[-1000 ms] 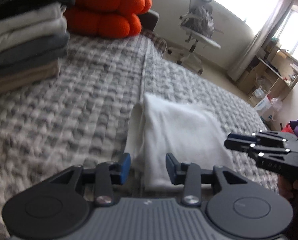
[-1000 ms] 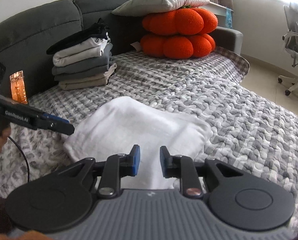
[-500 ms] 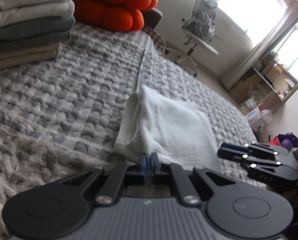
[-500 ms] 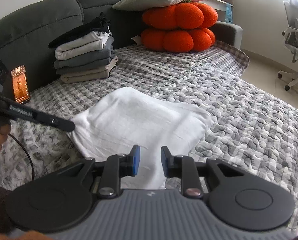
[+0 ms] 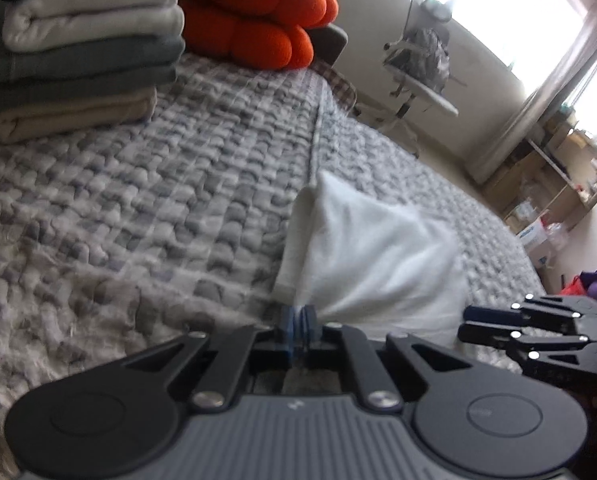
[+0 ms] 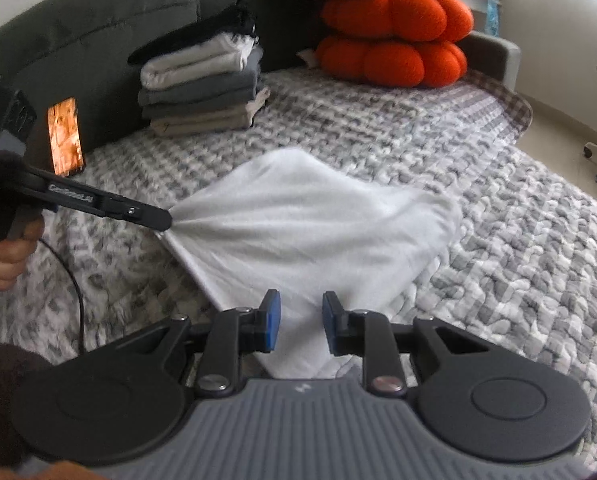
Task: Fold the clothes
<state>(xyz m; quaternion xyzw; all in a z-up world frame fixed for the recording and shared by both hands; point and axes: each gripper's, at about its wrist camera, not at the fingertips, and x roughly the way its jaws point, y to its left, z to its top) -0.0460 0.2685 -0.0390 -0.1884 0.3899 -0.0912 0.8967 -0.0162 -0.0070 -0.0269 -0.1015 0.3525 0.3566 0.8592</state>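
Note:
A folded white garment [image 6: 306,220] lies on the grey knitted bedspread [image 6: 498,220]. My left gripper [image 5: 298,320] is shut on the garment's left corner, and the cloth [image 5: 370,264] fans out taut from its blue pads. From the right wrist view the left gripper [image 6: 164,220] comes in from the left, held by a hand [image 6: 2,256]. My right gripper [image 6: 296,316] stands open over the garment's near corner, with cloth showing between its fingers and the pads apart from it. In the left wrist view the right gripper [image 5: 470,322] hovers at the garment's right edge.
A stack of folded clothes [image 6: 202,88] sits at the sofa back, next to orange cushions [image 6: 394,36] under a pillow. A lit phone [image 6: 65,136] leans at the left, and a cable [image 6: 78,300] trails on the bedspread. An office chair [image 5: 418,64] stands on the floor beyond.
My left gripper has closed on the garment's left corner and drawn the cloth taut. The right gripper's jaws stand slightly wider, and it has hardly moved.

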